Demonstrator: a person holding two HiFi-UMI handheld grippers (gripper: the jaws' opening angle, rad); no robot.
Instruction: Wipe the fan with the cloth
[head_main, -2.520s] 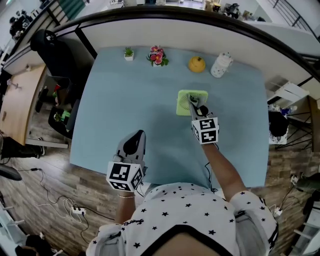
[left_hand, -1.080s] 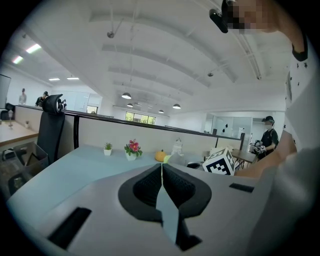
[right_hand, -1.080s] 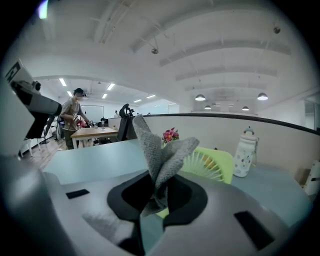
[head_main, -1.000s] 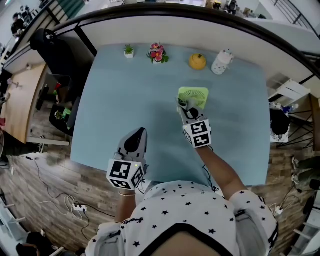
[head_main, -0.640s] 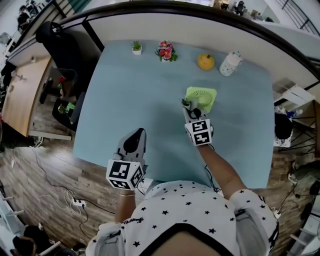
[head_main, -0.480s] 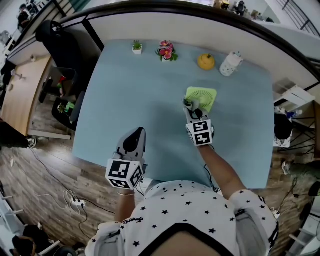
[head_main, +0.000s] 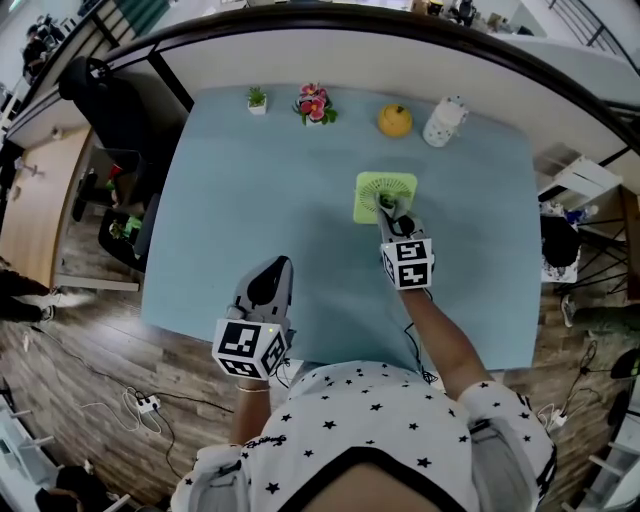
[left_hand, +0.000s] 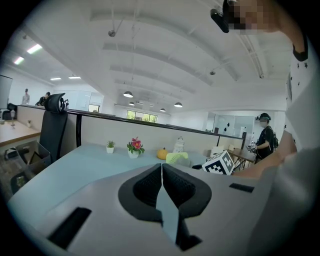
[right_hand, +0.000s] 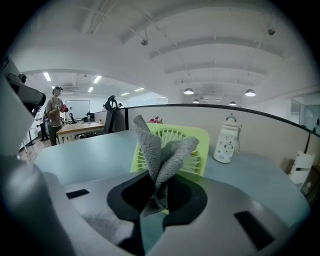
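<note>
**Right hand-held gripper** (head_main: 386, 208): jaws clamped on a grey knitted cloth (right_hand: 161, 150). The right gripper view (right_hand: 158, 191) shows the cloth pinched low between the pads, its folds standing up ahead of them. In the head view the cloth is only a small grey patch (head_main: 384, 204) at the gripper's tip.

**Fan** (head_main: 370, 188): light green, square frame, on the tabletop (head_main: 250, 200) at 12 o'clock from the right hand-held gripper. In the head view the gripper's tip overlaps the fan's 6 o'clock side. The right gripper view alone shows the slatted grille (right_hand: 199, 145) directly behind the cloth. Neither view settles whether they touch.

**Left hand-held gripper** (head_main: 277, 270): jaws shut together and holding nothing, as the left gripper view (left_hand: 162, 184) shows. It sits at 8 o'clock from the right one, well apart, over the tabletop's near edge.

**Row along the tabletop's far edge, from 10 to 1 o'clock:**
- small potted plant (head_main: 257, 103)
- pot of red flowers (head_main: 314, 108)
- orange round object (head_main: 394, 121)
- white bottle (head_main: 443, 124)

The left gripper view shows the same row side-on, with the fan (left_hand: 175, 157) in front of it. The right gripper view shows only the bottle (right_hand: 227, 139), at 3 o'clock from the fan.

**Office chair** (head_main: 100, 90): black, beyond the tabletop's 10 o'clock corner.
</note>
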